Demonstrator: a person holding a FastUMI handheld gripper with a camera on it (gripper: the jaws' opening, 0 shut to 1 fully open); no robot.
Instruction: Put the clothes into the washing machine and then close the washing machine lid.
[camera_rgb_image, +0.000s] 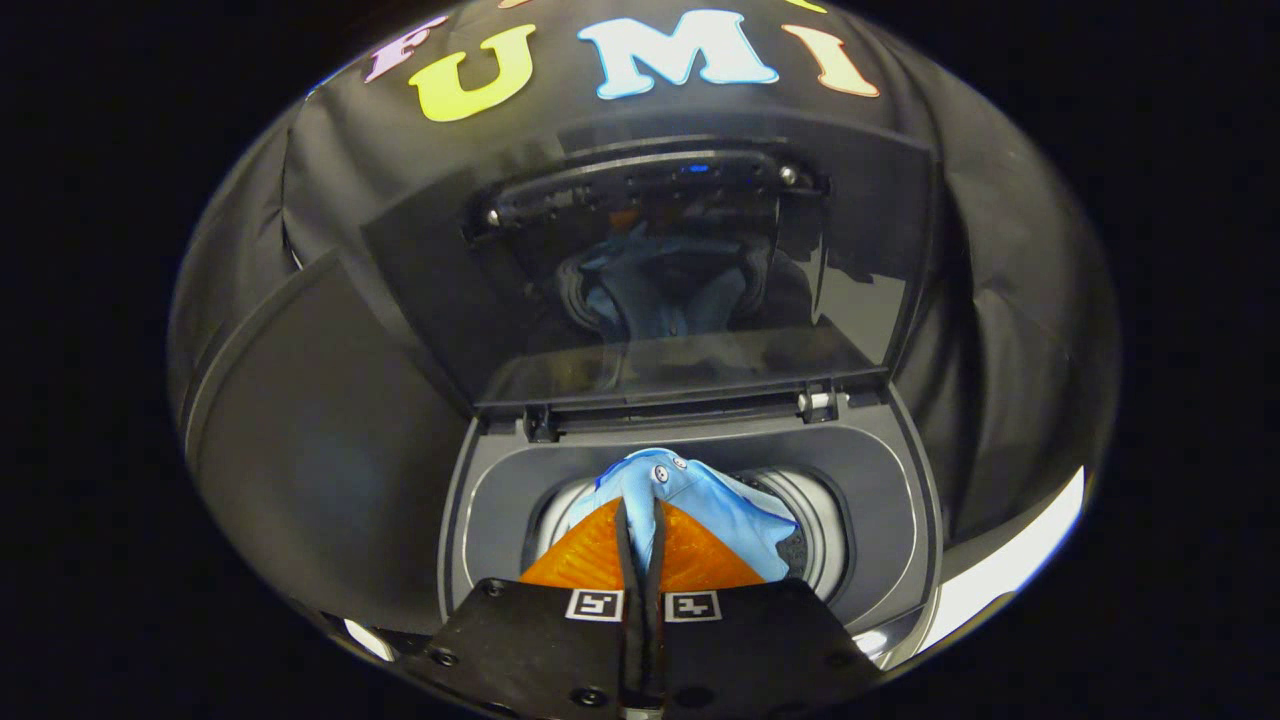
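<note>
My gripper (641, 505) is shut on a light blue garment (700, 505), pinching a fold of the cloth between the two fingers. The garment hangs over the round drum opening (815, 525) of a dark grey top-loading washing machine (480, 500), directly below the fingers. Part of the cloth drapes to the right of the fingers, over the drum. The machine's lid (660, 270) stands raised behind the opening, hinged at the back, and its glossy panel reflects the blue cloth.
Hinges (815, 402) sit at the back rim of the opening. A flat dark panel (320, 440) lies to the left of the machine. Black cloth wall rises behind the lid. A bright strip of floor (1010, 565) shows at the right.
</note>
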